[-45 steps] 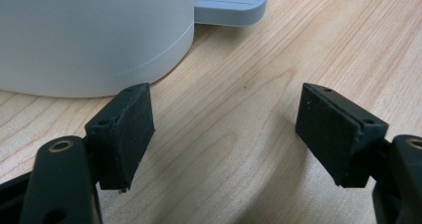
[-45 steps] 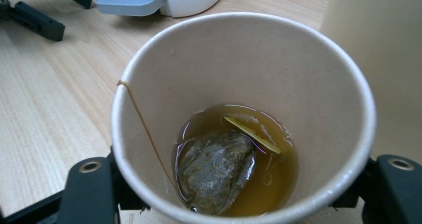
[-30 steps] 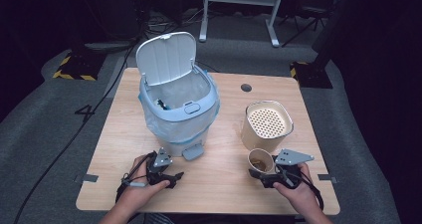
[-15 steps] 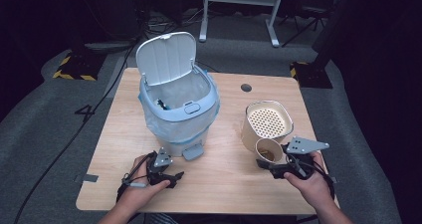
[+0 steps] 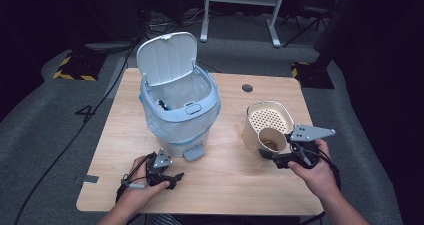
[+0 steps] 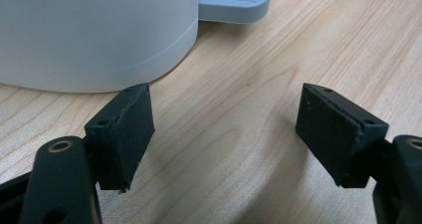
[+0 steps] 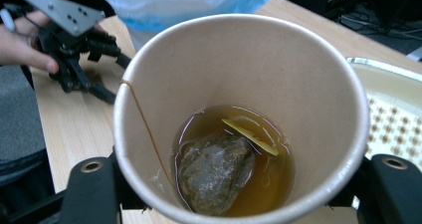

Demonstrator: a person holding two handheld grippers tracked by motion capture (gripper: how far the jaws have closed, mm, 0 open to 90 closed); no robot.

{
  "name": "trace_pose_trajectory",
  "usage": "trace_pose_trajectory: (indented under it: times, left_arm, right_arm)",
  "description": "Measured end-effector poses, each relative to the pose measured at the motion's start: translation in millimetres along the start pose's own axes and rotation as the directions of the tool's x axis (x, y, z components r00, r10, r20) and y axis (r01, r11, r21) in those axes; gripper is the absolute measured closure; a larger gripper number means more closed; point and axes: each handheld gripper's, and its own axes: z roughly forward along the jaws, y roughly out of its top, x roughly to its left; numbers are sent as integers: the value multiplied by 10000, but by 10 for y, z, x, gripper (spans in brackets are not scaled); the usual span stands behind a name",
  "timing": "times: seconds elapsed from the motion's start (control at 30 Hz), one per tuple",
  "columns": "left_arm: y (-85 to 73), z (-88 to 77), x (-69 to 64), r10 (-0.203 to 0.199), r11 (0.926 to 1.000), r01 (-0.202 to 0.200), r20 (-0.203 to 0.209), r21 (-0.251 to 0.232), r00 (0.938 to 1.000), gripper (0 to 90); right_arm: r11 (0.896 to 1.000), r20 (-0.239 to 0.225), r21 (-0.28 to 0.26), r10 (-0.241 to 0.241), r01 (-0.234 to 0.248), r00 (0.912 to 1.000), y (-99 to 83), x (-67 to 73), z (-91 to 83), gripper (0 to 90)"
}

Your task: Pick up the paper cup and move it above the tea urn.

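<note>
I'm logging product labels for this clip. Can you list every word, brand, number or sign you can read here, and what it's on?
"4": a large dark figure on the grey floor, left of the table.
Paper cup, bin, strainer basket: no print that I can see.

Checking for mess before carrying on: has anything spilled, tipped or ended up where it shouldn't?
No spill shows. The paper cup, gripped by the right tool, holds tea and a soaked tea bag, its string over the rim. The lined pedal bin stands open.
</note>
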Motion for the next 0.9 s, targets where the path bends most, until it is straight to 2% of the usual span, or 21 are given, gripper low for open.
trace_pose_trajectory:
  times: [0.3, 0.6, 0.9]
  left_arm:
    - [8, 7, 9, -40, 10000, 40, -79, 12, 10000, 223]
    - [8, 9, 9, -70, 10000, 70, -67, 1, 10000, 222]
    - [9, 11, 9, -61, 10000, 61, -54, -9, 10000, 221]
  right_arm:
    - [9999, 14, -133, -3, 3, 10000, 212, -109, 13, 329]
    - [9992, 495, -385, 122, -103, 9987, 413, -360, 1, 332]
    - [9984, 941, -494, 322, -276, 9950, 483, -557, -22, 331]
